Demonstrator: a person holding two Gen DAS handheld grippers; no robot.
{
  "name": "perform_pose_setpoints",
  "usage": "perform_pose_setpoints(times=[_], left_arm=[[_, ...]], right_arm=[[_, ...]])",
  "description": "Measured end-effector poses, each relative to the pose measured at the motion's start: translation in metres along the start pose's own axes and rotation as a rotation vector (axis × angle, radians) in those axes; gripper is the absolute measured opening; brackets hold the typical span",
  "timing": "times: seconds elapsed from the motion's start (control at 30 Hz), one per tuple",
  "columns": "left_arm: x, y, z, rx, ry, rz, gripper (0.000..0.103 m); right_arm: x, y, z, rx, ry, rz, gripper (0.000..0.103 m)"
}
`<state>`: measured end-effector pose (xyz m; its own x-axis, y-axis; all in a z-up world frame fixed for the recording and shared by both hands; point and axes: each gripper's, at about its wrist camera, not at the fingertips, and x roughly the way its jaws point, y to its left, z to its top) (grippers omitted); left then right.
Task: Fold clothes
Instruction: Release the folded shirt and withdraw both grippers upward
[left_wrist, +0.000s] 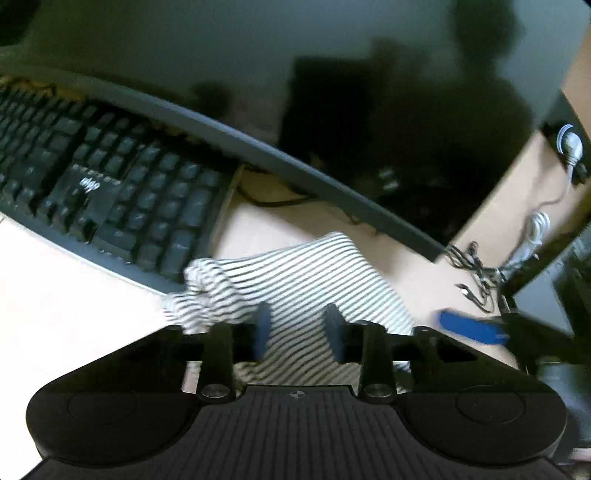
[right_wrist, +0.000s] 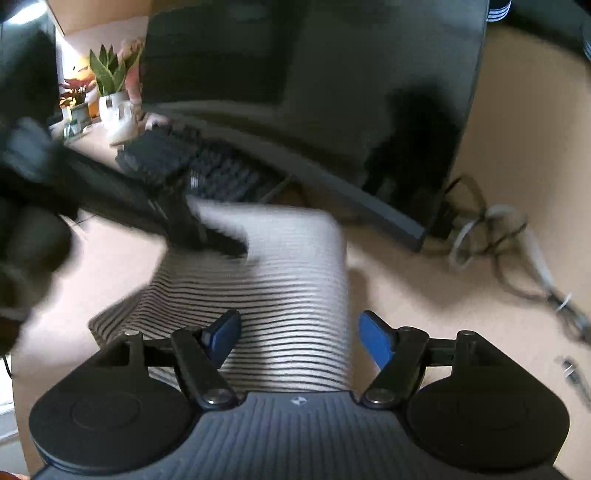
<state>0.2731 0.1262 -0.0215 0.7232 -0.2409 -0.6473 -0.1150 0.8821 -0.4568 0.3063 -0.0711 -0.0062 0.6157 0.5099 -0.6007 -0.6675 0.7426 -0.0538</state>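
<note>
Striped black-and-white knit, a folded garment (left_wrist: 295, 280), is laid on the tan desk top (left_wrist: 258, 229) directly ahead of and beneath the left gripper (left_wrist: 297, 328), whose blue pads (left_wrist: 263, 328) are held apart with cloth seen in the gap but no pad pressed on it, so nothing is judged to be clamped. The right gripper (right_wrist: 299, 339) is likewise held with its jaws parted, one pad over the near end of the same striped garment (right_wrist: 291, 280) and the other just past its right-hand edge over the bare desk (right_wrist: 424, 280); the straddle of that edge is judged to suit squaring or smoothing the fold rather than lifting it. Ahead and to the left of the left gripper a black keyboard (left_wrist: 110, 192) is seen, and beyond the garment a dark monitor (left_wrist: 332, 92) is stood, its lower bezel crossing the view; the cloth is kept in the clear strip between these and the grippers. To the right, loose cables (right_wrist: 498, 243) are left on the desk. Much is blurred: the left gripper's body (right_wrist: 122, 199) is smeared across the right wrist view, so its pads cannot be read there, and the stripes near the far end of the garment are washed out. The near hem is hidden under both gripper bodies, and how many layers are folded cannot be told.
</note>
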Motion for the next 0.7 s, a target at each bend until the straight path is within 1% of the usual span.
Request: perform_pose_setpoints(times=[0.03, 0.07, 0.13, 0.2, 0.27, 0.37, 0.47, 0.53, 0.57, 0.6, 0.63, 0.67, 0.7], left_arm=[[0.001, 0.005, 0.001, -0.015, 0.002, -0.016, 0.032], [0.002, 0.007, 0.003, -0.018, 0.006, -0.020, 0.032], [0.007, 0.011, 0.004, -0.020, 0.013, -0.021, 0.032], [0.009, 0.016, 0.005, -0.026, 0.017, -0.025, 0.032], [0.010, 0.021, 0.006, -0.031, 0.019, -0.030, 0.032], [0.011, 0.028, 0.006, -0.045, 0.018, -0.058, 0.032], [0.009, 0.030, 0.005, -0.058, 0.007, -0.065, 0.032], [0.000, 0.024, 0.002, -0.042, -0.018, -0.057, 0.030], [-0.005, 0.021, 0.000, -0.033, -0.031, -0.053, 0.033], [-0.014, 0.017, -0.003, -0.028, -0.052, -0.042, 0.040], [-0.024, 0.013, -0.007, -0.024, -0.074, -0.030, 0.045], [-0.036, 0.007, -0.013, -0.020, -0.099, -0.005, 0.052], [-0.048, 0.000, -0.020, -0.016, -0.123, 0.022, 0.057]], right_arm=[[-0.010, 0.002, 0.001, -0.001, -0.028, 0.030, 0.055], [-0.020, 0.003, 0.003, -0.001, -0.054, 0.065, 0.045], [-0.028, 0.009, 0.002, 0.028, -0.055, 0.157, 0.044], [-0.014, 0.027, -0.009, 0.018, 0.040, 0.225, 0.044], [-0.006, 0.038, -0.016, -0.008, 0.062, 0.201, 0.045], [0.003, 0.052, -0.025, -0.049, 0.081, 0.148, 0.045], [0.006, 0.050, -0.021, -0.036, 0.104, 0.150, 0.048], [0.003, 0.047, -0.018, -0.001, 0.108, 0.151, 0.050], [-0.001, 0.045, -0.016, 0.031, 0.100, 0.151, 0.056], [-0.005, 0.043, -0.014, 0.063, 0.088, 0.153, 0.073], [-0.013, 0.040, -0.015, 0.093, 0.070, 0.165, 0.085], [-0.022, 0.036, -0.018, 0.110, 0.052, 0.173, 0.099], [-0.032, 0.032, -0.021, 0.122, 0.034, 0.179, 0.103]])
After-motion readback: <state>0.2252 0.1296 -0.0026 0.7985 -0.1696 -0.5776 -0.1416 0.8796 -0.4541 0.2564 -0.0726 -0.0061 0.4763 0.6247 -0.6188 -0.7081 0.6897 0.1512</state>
